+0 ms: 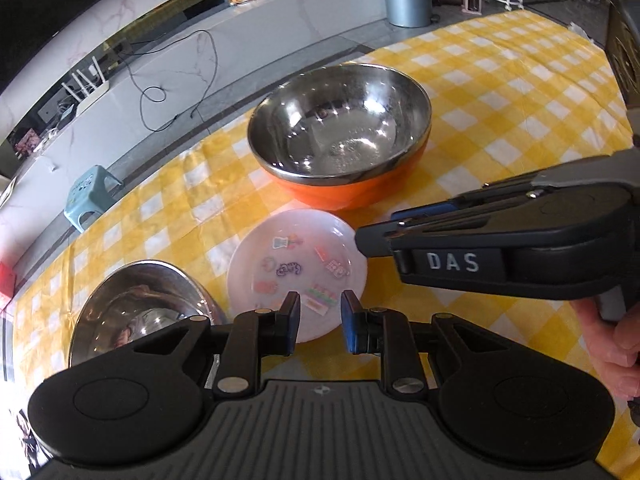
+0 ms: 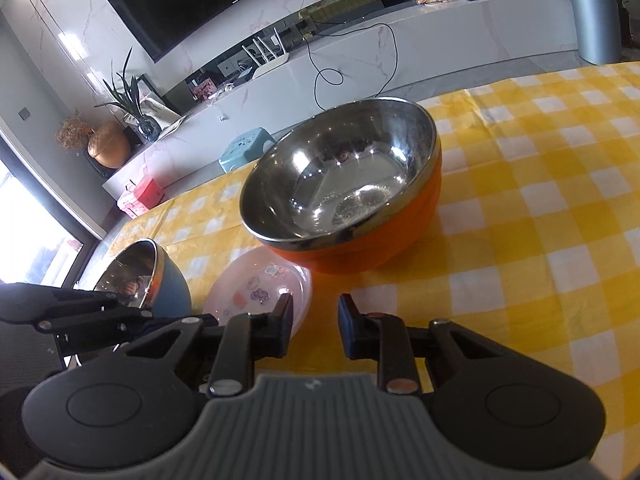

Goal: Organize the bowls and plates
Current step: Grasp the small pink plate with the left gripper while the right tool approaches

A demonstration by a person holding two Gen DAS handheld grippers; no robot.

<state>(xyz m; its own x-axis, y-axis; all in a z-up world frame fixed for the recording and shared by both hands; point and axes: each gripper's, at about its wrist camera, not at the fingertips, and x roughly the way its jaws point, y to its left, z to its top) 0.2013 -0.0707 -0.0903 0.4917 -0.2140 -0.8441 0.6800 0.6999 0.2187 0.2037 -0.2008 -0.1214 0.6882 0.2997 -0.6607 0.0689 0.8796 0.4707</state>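
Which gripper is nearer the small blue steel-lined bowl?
Left. The left gripper hovers right beside the blue bowl, over the pink plate; the right gripper sits beyond that plate's far side.

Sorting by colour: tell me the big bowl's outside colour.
Orange, steel inside; clearest in the right wrist view.

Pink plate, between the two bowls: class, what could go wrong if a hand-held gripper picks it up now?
1. The pink plate lies flat on the checked tablecloth, so a finger may snag cloth.
2. The orange bowl and blue bowl sit close, so lifting could knock either.
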